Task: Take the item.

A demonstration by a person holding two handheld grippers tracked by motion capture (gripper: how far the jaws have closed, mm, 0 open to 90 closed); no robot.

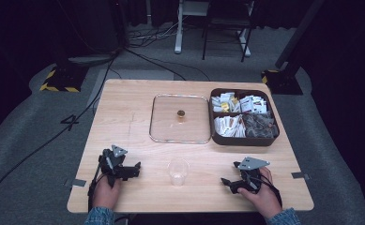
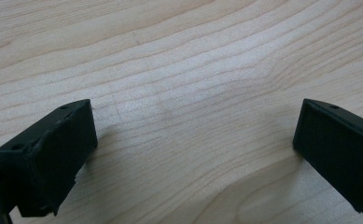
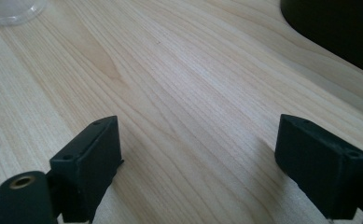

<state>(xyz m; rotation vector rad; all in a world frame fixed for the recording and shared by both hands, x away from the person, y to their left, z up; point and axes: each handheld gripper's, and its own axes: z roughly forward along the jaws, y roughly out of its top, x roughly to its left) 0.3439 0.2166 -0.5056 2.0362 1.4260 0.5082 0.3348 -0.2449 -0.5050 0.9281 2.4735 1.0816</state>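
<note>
**Both tools low, jaws wide, nothing held**

Your left tool (image 1: 134, 168) and right tool (image 1: 227, 183) rest gaping and empty on the pale, grained wooden bench (image 1: 124, 122). Between them stands a clear plastic cup (image 1: 178, 171); beyond it, a rounded glass lid (image 1: 180, 119) and dark compartment box (image 1: 244, 117).

We hold our left gripper (image 1: 134, 169) and right gripper (image 1: 227, 183) low, each in one hand, jaws spread wide, pointing inward toward each other

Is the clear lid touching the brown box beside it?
Cannot tell. In the high view the lid's right edge runs right along the box, but no gap or contact shows plainly.
</note>
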